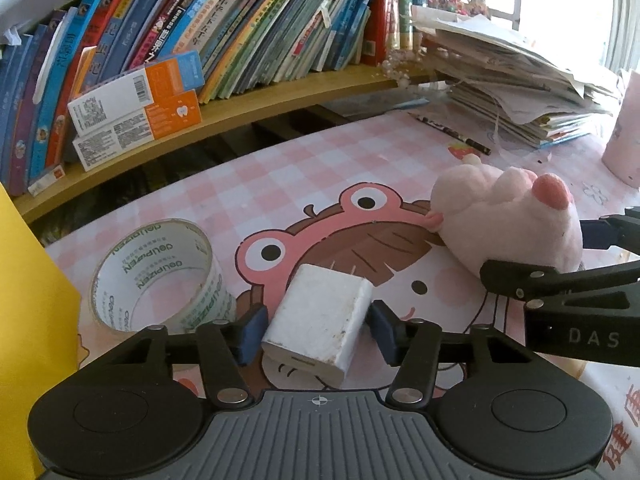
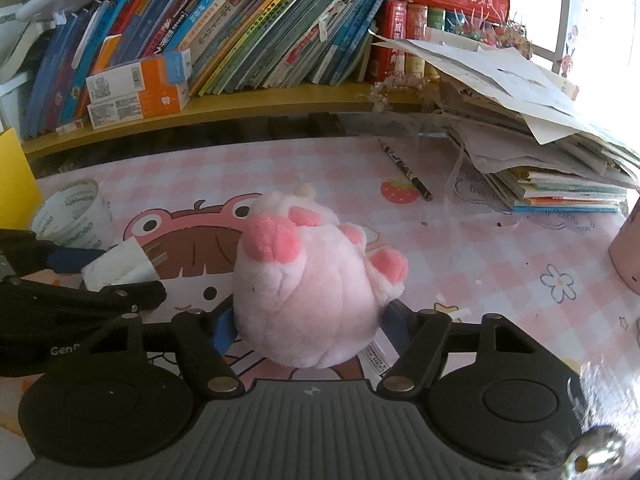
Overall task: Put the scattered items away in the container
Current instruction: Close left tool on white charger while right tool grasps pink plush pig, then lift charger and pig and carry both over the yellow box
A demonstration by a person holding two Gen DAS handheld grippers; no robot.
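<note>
The white wall charger (image 1: 320, 316) lies on the pink checked desk mat (image 1: 280, 176), prongs pointing away, between the blue pads of the left gripper (image 1: 318, 330). Small gaps show on both sides of the plug, so the pads do not press on it. Just to its left stands a roll of clear packing tape (image 1: 160, 276) on its edge, near a yellow container wall (image 1: 36, 320) at the left border.

To the right, the pink plush pig (image 2: 308, 284) sits on the mat inside the right gripper (image 2: 310, 328). Its fur bulges over both blue pads (image 2: 224, 332); they seem to squeeze its lower body, though the fluff hides the contact itself.

Farther back a pencil (image 2: 406, 170) lies on the mat beside a messy stack of papers and booklets (image 2: 532, 148). A wooden shelf (image 2: 240, 104) behind carries leaning books (image 2: 260, 40) and two orange-and-white boxes (image 2: 138, 88). A pink cup (image 2: 626, 256) stands at the right edge.
</note>
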